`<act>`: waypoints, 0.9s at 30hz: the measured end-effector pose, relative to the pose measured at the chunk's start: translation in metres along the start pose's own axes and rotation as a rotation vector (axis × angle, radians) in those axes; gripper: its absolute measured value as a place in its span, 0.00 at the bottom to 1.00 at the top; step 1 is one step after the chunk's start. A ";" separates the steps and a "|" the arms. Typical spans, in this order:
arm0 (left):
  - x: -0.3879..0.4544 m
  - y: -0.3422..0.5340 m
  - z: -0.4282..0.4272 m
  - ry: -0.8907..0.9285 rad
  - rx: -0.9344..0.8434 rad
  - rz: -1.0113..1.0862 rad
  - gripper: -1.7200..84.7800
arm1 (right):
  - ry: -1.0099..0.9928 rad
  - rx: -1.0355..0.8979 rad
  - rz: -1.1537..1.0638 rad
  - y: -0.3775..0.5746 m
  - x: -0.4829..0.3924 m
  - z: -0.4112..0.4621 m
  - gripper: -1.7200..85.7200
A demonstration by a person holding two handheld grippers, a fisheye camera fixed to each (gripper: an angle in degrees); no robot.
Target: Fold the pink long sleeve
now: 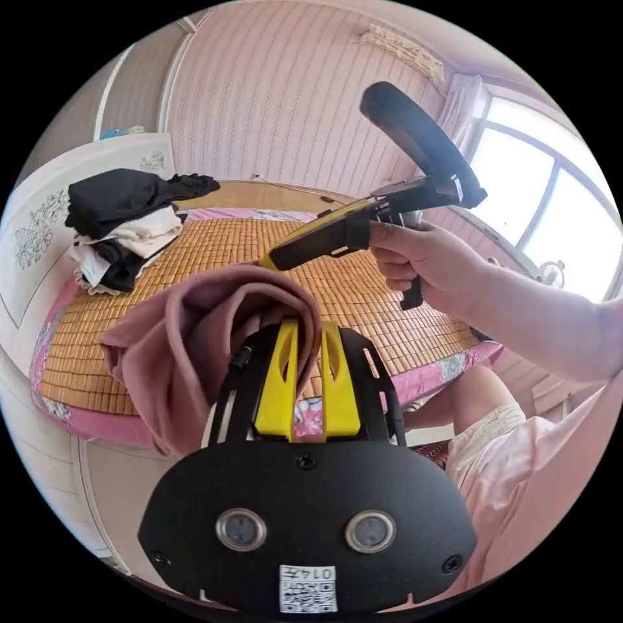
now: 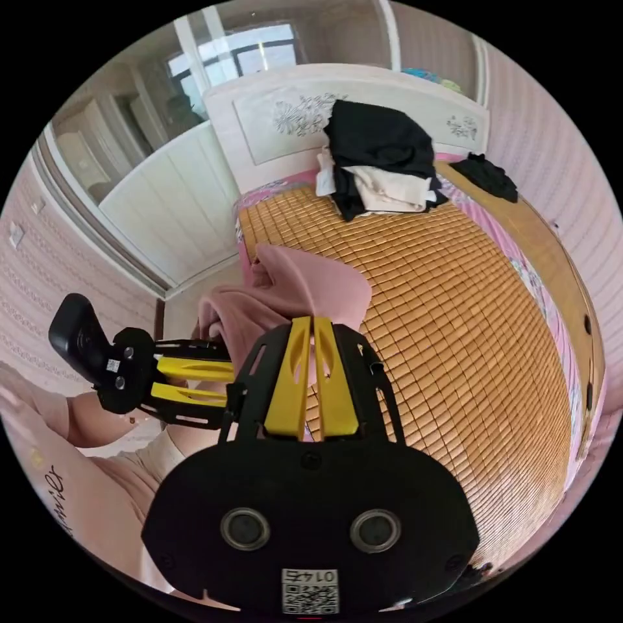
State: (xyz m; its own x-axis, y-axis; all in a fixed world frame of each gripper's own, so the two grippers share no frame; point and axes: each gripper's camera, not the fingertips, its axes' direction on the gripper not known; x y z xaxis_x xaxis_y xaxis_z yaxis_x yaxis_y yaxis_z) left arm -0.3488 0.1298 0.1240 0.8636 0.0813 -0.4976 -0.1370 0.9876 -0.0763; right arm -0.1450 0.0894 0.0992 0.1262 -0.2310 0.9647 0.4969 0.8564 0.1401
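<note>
The pink long sleeve (image 1: 195,337) hangs bunched above the near edge of the bed. My left gripper (image 1: 310,328) is shut on a fold of it, cloth passing between the yellow jaws. The right gripper (image 1: 267,262), held in a hand, meets the garment's top edge from the right. In the right gripper view the pink long sleeve (image 2: 292,285) drapes over the tips of my right gripper (image 2: 313,322), which is shut on it. The left gripper (image 2: 224,379) comes in from the left, its jaws in the same bundle.
A bamboo mat (image 2: 454,311) covers the bed. A pile of black and cream clothes (image 1: 123,227) lies by the white headboard (image 2: 285,123), with a black garment (image 2: 487,175) further along. The person's legs (image 1: 493,415) stand by the bed's edge; a window (image 1: 551,207) is at the right.
</note>
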 end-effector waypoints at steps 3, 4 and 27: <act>0.054 -0.005 0.042 0.150 -0.059 0.077 0.11 | 0.061 0.022 0.252 0.096 0.090 -0.052 0.03; 0.069 0.001 0.058 0.191 -0.100 0.095 0.11 | 0.086 0.004 0.300 0.118 0.106 -0.058 0.03; 0.027 -0.004 0.176 -0.005 -0.528 -0.210 0.14 | -0.107 -0.019 0.674 0.292 0.235 -0.211 0.21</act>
State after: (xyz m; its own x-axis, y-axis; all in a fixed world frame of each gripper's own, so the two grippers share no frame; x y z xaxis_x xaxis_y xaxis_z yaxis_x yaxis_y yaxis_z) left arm -0.2394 0.1516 0.2633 0.9006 -0.1081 -0.4210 -0.1847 0.7815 -0.5959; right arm 0.2110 0.1877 0.3199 0.3281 0.3977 0.8568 0.3549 0.7887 -0.5020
